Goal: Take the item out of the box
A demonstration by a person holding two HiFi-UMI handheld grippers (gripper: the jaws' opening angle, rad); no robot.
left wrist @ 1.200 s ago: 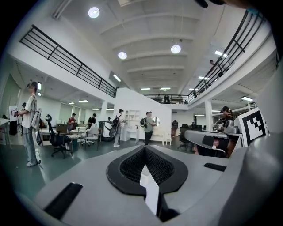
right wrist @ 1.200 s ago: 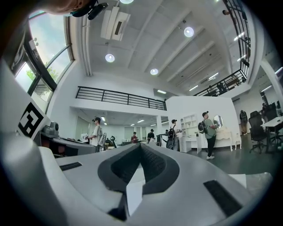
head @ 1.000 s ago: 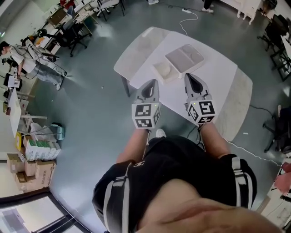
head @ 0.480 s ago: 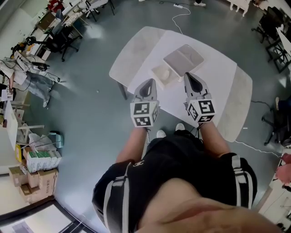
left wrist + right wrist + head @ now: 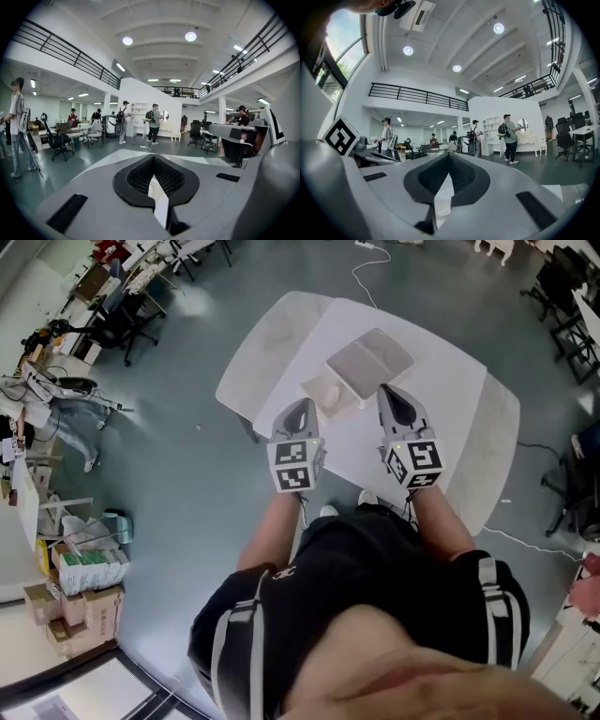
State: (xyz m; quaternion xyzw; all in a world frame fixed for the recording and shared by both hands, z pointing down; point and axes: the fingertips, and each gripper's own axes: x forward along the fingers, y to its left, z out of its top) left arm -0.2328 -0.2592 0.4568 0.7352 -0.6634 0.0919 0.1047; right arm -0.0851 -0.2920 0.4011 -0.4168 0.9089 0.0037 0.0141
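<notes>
Both grippers have risen slightly in the head view, and the table (image 5: 441,418) has shifted toward upper left. The left gripper (image 5: 301,409) and right gripper (image 5: 391,395) hover at the table's near edge, apart from each other. Each gripper view shows the fingers pressed together with nothing between them. The box (image 5: 370,360) lies open and flat on the table, just ahead of the grippers. Its contents cannot be made out. A smaller white tray (image 5: 328,390) touches its left near corner and holds a pale rounded shape, too small to identify.
</notes>
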